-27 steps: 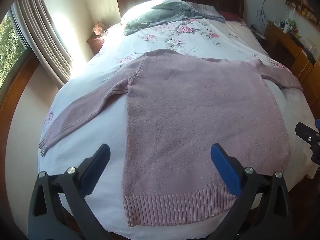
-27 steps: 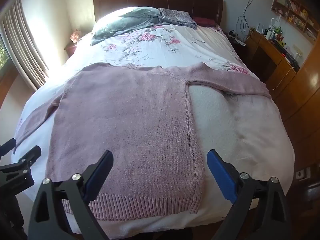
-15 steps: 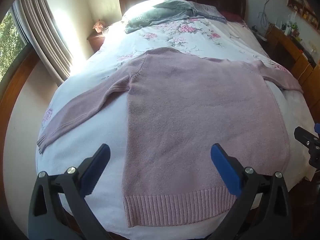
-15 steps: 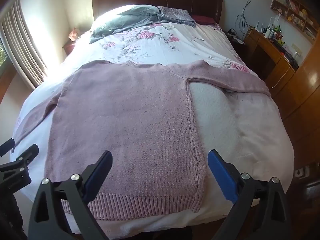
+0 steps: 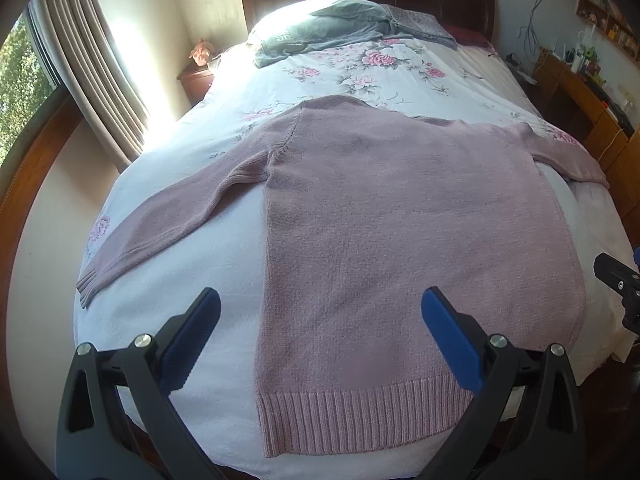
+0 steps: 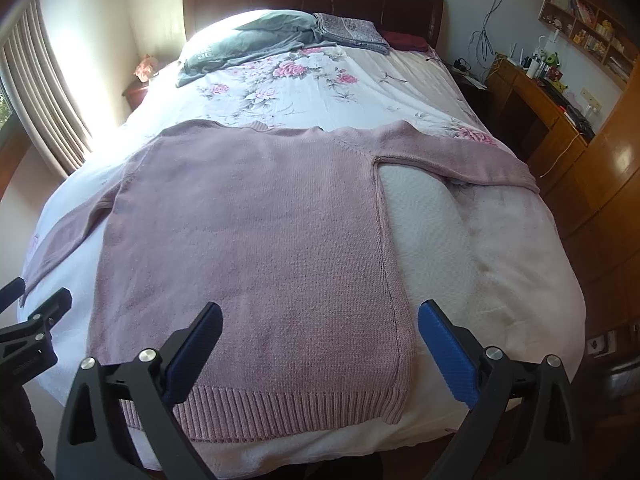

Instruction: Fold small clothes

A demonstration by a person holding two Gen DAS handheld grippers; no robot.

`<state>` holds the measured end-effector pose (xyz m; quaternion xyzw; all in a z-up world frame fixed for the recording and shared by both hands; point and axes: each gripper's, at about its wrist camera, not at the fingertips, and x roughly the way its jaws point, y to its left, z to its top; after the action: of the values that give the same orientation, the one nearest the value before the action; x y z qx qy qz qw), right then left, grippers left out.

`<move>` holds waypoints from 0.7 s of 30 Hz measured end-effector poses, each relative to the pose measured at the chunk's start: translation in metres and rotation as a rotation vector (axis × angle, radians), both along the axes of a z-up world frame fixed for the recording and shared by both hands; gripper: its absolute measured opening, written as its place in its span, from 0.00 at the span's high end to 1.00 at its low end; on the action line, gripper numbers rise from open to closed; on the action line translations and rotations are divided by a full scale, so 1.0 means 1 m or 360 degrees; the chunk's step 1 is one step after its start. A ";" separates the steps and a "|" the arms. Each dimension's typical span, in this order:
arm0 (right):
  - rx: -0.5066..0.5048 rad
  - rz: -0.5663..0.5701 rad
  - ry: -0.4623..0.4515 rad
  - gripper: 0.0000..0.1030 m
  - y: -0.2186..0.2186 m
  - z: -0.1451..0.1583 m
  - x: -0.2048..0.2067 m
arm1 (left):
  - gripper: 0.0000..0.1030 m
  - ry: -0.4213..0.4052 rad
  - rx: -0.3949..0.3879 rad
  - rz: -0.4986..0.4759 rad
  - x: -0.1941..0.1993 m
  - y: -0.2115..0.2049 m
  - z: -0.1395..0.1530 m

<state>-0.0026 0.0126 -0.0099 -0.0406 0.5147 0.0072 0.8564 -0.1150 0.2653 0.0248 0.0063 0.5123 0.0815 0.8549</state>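
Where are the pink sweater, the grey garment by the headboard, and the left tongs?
pink sweater (image 5: 400, 240), left wrist view, middle of its body.
grey garment (image 6: 248, 46), right wrist view, its middle.
left tongs (image 5: 320, 332), left wrist view, midway between tips.

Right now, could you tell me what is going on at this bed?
A person holds a tool in each hand over the foot of the bed. A pink knit sweater lies flat on it, both sleeves spread out, hem nearest. The left tool and right tool both hover open above the hem, gripping nothing. No fold has been made yet.
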 end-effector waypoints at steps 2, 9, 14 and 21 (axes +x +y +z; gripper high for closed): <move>-0.0001 -0.0004 0.0001 0.04 0.000 0.000 0.000 | 0.03 0.0003 -0.0002 -0.0001 0.000 0.001 0.000; -0.0007 -0.0013 0.0005 0.04 0.001 -0.003 0.002 | 0.03 0.0007 -0.0001 -0.0001 0.000 0.004 -0.002; 0.0000 -0.0013 0.0015 0.04 0.000 -0.005 0.003 | 0.03 0.0009 0.0004 -0.0003 -0.001 0.005 -0.004; 0.0002 -0.0020 0.0022 0.04 0.002 -0.007 0.006 | 0.03 0.0020 0.0001 -0.0006 -0.002 0.010 -0.007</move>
<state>0.0030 0.0147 -0.0166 -0.0368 0.5208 0.0024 0.8529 -0.1168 0.2756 0.0175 0.0081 0.5177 0.0799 0.8518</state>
